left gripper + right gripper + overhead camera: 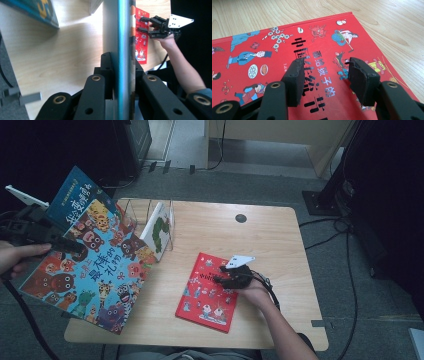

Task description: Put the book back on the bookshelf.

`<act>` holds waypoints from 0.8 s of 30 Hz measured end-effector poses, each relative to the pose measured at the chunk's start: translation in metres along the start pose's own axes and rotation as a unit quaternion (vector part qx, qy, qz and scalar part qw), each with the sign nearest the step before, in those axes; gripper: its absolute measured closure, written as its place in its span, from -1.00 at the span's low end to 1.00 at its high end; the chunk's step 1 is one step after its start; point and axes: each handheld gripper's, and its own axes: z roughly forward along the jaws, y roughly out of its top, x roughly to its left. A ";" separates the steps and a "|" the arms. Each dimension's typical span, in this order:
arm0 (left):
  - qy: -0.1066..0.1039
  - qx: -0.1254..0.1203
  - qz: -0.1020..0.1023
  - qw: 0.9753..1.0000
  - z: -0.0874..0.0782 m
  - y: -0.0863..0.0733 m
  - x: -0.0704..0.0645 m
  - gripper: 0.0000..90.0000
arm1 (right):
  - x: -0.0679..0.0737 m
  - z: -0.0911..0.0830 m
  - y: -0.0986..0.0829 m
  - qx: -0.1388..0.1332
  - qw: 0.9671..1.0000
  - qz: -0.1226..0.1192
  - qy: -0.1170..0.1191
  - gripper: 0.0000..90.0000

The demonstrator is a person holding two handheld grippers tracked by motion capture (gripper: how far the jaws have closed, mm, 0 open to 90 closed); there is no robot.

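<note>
Picture books occupy both hands at a pale wooden surface [280, 245]: at the left of the high view, the left tongs [67, 245] pinch the edge of a large animal-covered book [95, 270], held tilted in the air over the surface's left edge, its lower corner reaching toward the bottom left of the frame. In the left gripper view the same book [123, 45] runs edge-on straight up the middle of the frame, clamped between the two black jaws of the left tongs [122, 82]. Just below centre in the high view, a red book [200, 300] lies flat on the wood, and the right tongs [222, 279] rest over its upper right part, the person's right hand [252, 292] behind them. The right gripper view shows the right tongs [324, 75] spread apart above the red cover [274, 47], gripping nothing; whether the pads touch the cover cannot be told. At the upper left of the surface stands a clear book rack [132, 210], with a white book bearing a green figure [160, 227] leaning upright in it, just right of the raised book.
</note>
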 end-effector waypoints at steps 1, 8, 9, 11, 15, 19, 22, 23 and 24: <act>0.003 0.001 0.004 1.000 -0.004 -0.001 0.001 0.80 | 0.000 0.000 0.000 0.000 1.000 0.000 -0.001 0.05; 0.031 -0.012 -0.020 0.999 -0.028 -0.006 0.015 0.79 | 0.000 -0.002 -0.002 0.000 1.000 0.000 -0.002 0.05; 0.035 -0.015 -0.025 0.999 -0.030 -0.006 0.017 0.79 | 0.000 -0.002 -0.002 0.000 1.000 -0.001 -0.002 0.05; 0.040 -0.021 -0.036 0.998 -0.035 -0.005 0.022 0.79 | -0.001 -0.002 -0.002 -0.001 1.000 -0.002 -0.003 0.05; 0.053 -0.029 -0.048 0.997 -0.042 0.003 0.027 0.79 | -0.001 -0.001 -0.002 -0.001 1.000 -0.004 -0.005 0.04; 0.060 -0.040 -0.061 0.996 -0.054 0.012 0.031 0.79 | -0.001 -0.001 -0.002 -0.001 1.000 -0.004 -0.005 0.04; 0.070 -0.046 -0.069 0.994 -0.058 0.020 0.031 0.79 | -0.001 -0.001 -0.002 -0.002 1.000 -0.005 -0.006 0.04; 0.074 -0.048 -0.070 0.994 -0.059 0.024 0.030 0.78 | -0.001 -0.001 -0.001 -0.002 1.000 -0.004 -0.006 0.04; 0.076 -0.049 -0.070 0.993 -0.059 0.028 0.030 0.78 | -0.001 -0.001 -0.001 -0.001 1.000 -0.004 -0.006 0.04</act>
